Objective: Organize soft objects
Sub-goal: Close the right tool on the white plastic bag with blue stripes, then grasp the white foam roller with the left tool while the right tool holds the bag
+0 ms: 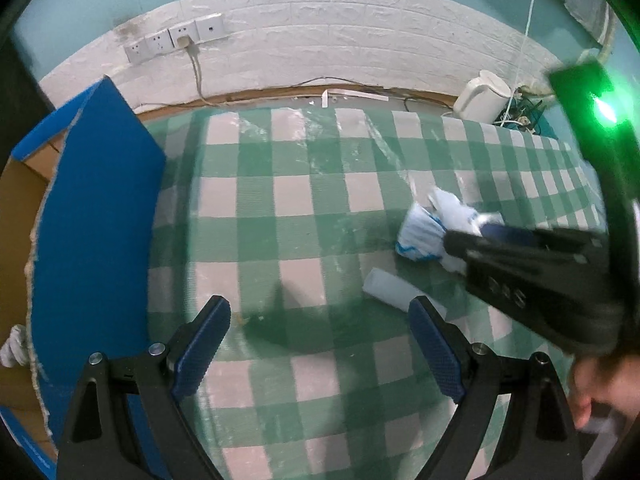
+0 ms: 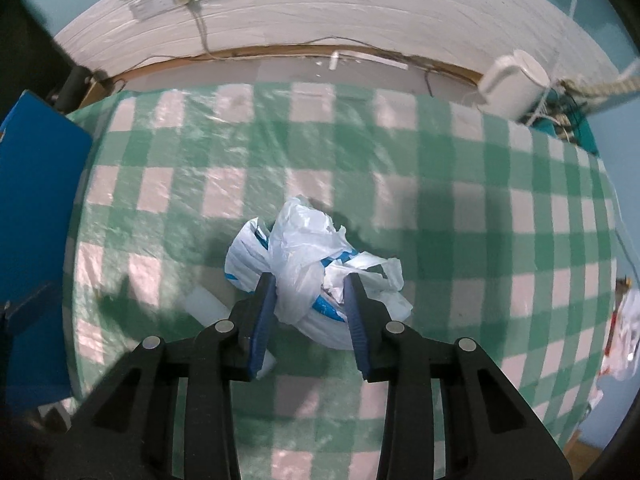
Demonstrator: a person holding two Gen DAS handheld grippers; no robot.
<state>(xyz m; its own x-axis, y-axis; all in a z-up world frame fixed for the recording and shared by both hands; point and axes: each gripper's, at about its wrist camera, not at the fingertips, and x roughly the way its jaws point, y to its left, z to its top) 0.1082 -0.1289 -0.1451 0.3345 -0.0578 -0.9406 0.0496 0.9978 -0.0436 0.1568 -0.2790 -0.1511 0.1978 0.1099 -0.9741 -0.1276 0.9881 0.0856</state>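
Observation:
A crumpled white plastic bag with blue print (image 2: 308,264) sits between the fingers of my right gripper (image 2: 310,284), which are closed against it on both sides, just above the green checked tablecloth (image 2: 460,208). The same bag (image 1: 428,228) shows in the left wrist view, held at the tip of the right gripper (image 1: 464,240). My left gripper (image 1: 320,312) is open and empty over the cloth, left of the bag. A small white soft block (image 1: 390,288) lies on the cloth near the left gripper's right finger; it also shows in the right wrist view (image 2: 204,304).
A blue cardboard box (image 1: 92,208) with an open flap stands at the table's left edge, a white bundle (image 1: 14,346) inside it. A white kettle (image 1: 482,96) and cables sit at the back right. Wall sockets (image 1: 176,38) are behind. Another crumpled bag (image 2: 628,328) hangs at the right.

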